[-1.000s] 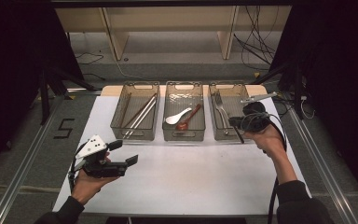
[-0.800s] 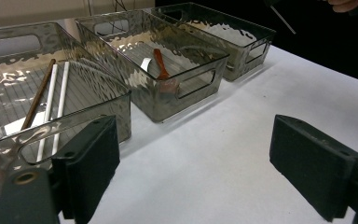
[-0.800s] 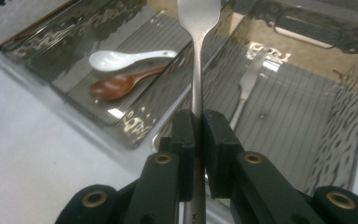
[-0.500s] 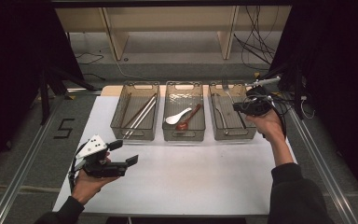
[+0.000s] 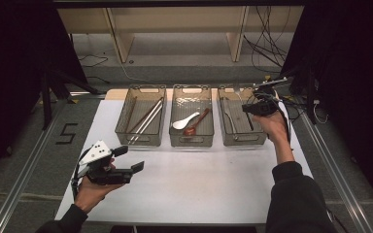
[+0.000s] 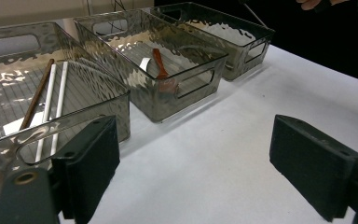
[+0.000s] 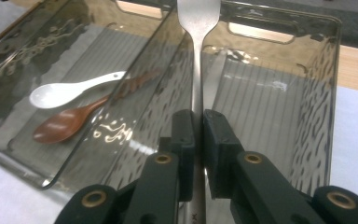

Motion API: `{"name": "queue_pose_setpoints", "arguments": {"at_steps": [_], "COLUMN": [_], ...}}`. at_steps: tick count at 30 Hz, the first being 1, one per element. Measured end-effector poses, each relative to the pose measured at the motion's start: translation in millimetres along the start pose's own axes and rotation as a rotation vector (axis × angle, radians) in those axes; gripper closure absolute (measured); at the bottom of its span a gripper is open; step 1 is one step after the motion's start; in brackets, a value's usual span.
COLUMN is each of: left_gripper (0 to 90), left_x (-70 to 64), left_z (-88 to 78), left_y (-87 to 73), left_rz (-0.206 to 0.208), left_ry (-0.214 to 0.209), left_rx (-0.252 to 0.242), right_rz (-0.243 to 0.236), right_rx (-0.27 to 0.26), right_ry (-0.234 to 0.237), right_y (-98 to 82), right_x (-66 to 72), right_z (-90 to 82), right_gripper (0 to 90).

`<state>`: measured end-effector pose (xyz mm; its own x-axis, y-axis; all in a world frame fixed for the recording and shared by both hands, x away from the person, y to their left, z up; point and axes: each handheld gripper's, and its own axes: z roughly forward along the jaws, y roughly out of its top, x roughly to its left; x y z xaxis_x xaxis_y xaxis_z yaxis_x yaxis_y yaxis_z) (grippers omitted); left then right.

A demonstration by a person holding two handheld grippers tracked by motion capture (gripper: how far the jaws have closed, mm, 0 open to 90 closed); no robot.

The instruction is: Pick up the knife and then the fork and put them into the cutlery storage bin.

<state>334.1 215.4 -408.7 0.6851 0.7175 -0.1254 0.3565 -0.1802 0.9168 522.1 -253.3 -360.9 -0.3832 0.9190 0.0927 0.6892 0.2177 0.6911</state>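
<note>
My right tool (image 7: 196, 122) clamps the fork (image 7: 197, 28) mid-handle; stiff, light, slick steel may pivot. Left tool (image 6: 214, 172) stands open.

You are carrying the fork (image 7: 196, 56), clamped in your right gripper (image 5: 252, 108), toward twelve o'clock, from the near end of the right-hand bin (image 5: 233, 138) to above its far end.

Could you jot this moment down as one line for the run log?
right gripper: shut on fork, above right bin | left gripper: open, holding nothing | middle bin: white spoon, brown spoon
</note>
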Motion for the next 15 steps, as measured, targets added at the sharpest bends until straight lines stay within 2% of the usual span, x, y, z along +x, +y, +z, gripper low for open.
{"name": "queue_pose_setpoints", "arguments": {"at_steps": [5,7,8,15], "left_gripper": [15.4,15.4,15.5,15.4], "left_x": [0.0,-0.1,-0.1,-0.6], "left_z": [0.1,0.4,0.2,0.3], "left_y": [0.0,-0.2,-0.2,-0.1], "left_rz": [-0.002,-0.005,-0.003,-0.004], "left_ry": [-0.001,-0.001,-0.003,-0.003], "left_rx": [0.0,0.002,0.003,-0.001], "right_rz": [0.04,0.075,0.088,0.084], "right_rx": [0.014,0.008,0.001,-0.019], "right_ry": [-0.02,-0.011,-0.004,0.025], "right_y": [-0.2,-0.3,-0.2,-2.7], "right_x": [-5.3,-8.4,-9.9,-10.5], "right_z": [10.2,12.3,12.4,4.0], "right_gripper": [82.3,69.7,68.9,60.7]}}
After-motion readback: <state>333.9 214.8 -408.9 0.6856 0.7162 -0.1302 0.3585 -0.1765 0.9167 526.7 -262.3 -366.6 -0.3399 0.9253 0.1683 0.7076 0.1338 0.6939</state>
